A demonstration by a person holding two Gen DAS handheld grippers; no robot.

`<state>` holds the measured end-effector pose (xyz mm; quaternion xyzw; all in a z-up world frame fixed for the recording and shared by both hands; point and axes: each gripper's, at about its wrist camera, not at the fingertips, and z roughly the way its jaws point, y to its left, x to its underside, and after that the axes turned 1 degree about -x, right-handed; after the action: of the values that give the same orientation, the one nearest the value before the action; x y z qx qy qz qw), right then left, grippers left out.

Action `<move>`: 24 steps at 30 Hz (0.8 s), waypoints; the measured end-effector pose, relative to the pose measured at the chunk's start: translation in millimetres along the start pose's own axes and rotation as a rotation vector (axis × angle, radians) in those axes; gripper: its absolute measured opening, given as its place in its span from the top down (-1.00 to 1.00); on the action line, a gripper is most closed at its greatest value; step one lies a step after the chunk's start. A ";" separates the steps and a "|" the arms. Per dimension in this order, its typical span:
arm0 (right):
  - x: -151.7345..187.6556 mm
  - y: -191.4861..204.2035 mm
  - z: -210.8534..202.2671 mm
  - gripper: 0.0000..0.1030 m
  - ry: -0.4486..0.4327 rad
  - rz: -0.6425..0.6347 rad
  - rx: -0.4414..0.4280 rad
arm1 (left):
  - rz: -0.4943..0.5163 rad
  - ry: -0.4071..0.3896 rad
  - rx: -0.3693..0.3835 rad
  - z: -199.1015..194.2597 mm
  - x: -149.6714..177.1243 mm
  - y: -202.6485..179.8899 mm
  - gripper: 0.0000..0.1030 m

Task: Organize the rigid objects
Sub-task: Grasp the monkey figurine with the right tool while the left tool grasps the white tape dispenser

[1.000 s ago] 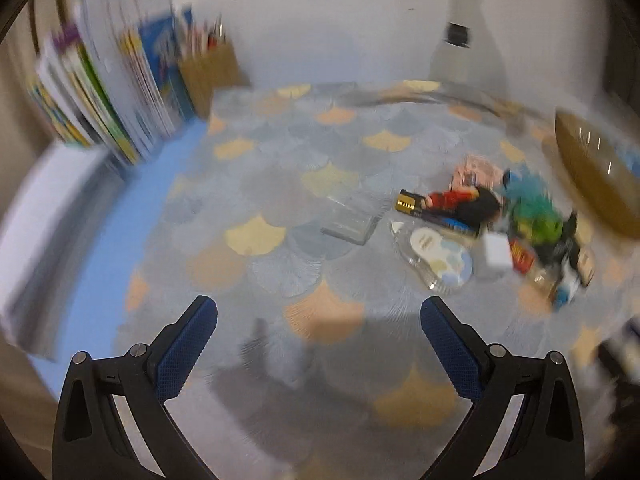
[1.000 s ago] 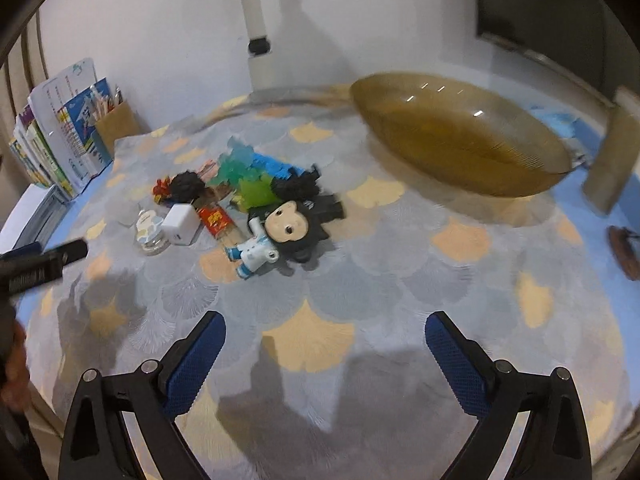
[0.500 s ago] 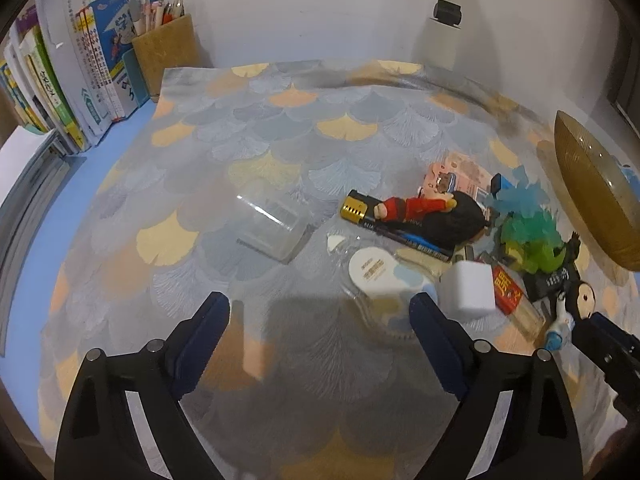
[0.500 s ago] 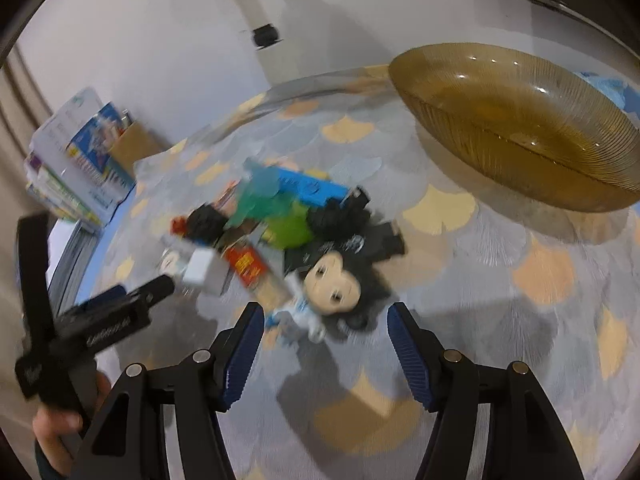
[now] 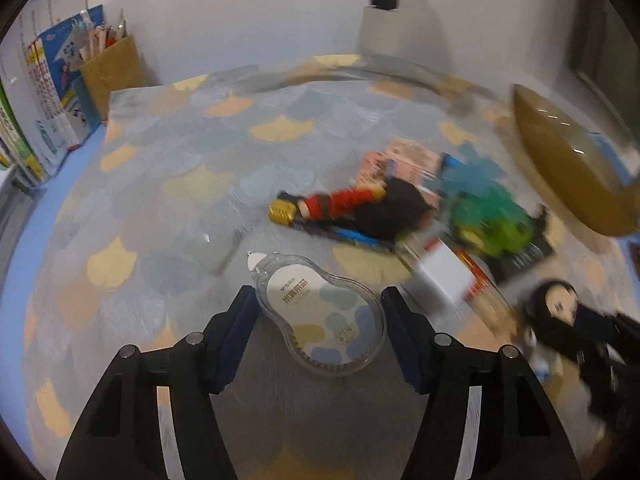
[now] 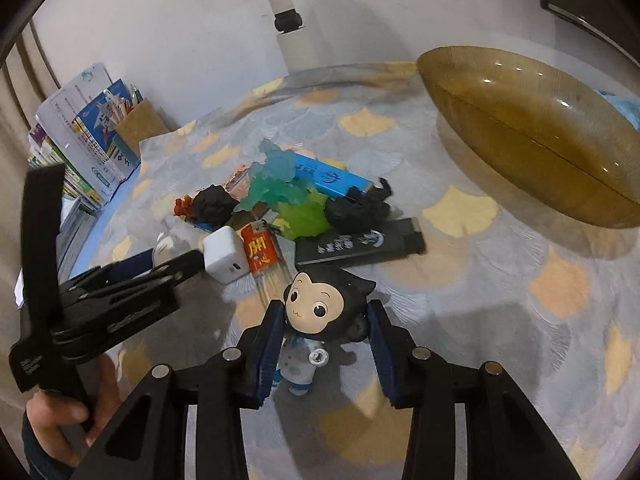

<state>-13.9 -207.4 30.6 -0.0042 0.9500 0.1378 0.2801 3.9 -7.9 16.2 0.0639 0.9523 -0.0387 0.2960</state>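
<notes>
A clear correction tape dispenser point(image 5: 320, 320) sits between the blue pads of my left gripper point(image 5: 318, 304), whose jaws are closing with both pads against its sides. It stays sharp while the cloth around it blurs. In the right wrist view the left gripper point(image 6: 120, 292) shows at the left, in a person's hand point(image 6: 52, 412). A black-haired doll point(image 6: 320, 304) lies face up on the cloth, its head between the pads of my right gripper point(image 6: 326, 316). Those jaws are closing too, and the pads touch the head on both sides. The doll point(image 5: 560, 308) also appears, blurred, in the left wrist view.
A pile lies beyond the doll: a white charger cube point(image 6: 224, 254), a red lighter point(image 6: 260, 252), a black box point(image 6: 360, 246), a blue box point(image 6: 332, 178), green and teal toys point(image 6: 304, 216), a red figure point(image 5: 344, 202). An amber glass bowl point(image 6: 532, 152) stands at right. Books and a pen holder point(image 5: 112, 72) stand back left.
Both grippers have moved in toward the pile and their jaws have narrowed. The left now encloses the tape dispenser, the right encloses the doll's head.
</notes>
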 end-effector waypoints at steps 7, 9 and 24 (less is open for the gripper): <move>15.3 -8.0 -28.0 0.21 0.019 -0.082 -0.088 | 0.122 0.002 0.172 -34.6 40.8 4.7 -0.18; 22.2 -5.6 -31.0 0.21 0.052 -0.131 -0.093 | 0.171 0.000 0.227 -40.9 48.9 0.1 -0.19; 41.2 -5.8 -38.6 -0.23 0.078 -0.171 -0.081 | 0.176 -0.005 0.154 -55.1 80.2 17.0 -0.34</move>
<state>-68.7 -220.4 38.2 -0.1022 0.9501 0.1512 0.2532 -89.8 23.0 15.2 0.1696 0.9364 -0.0856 0.2950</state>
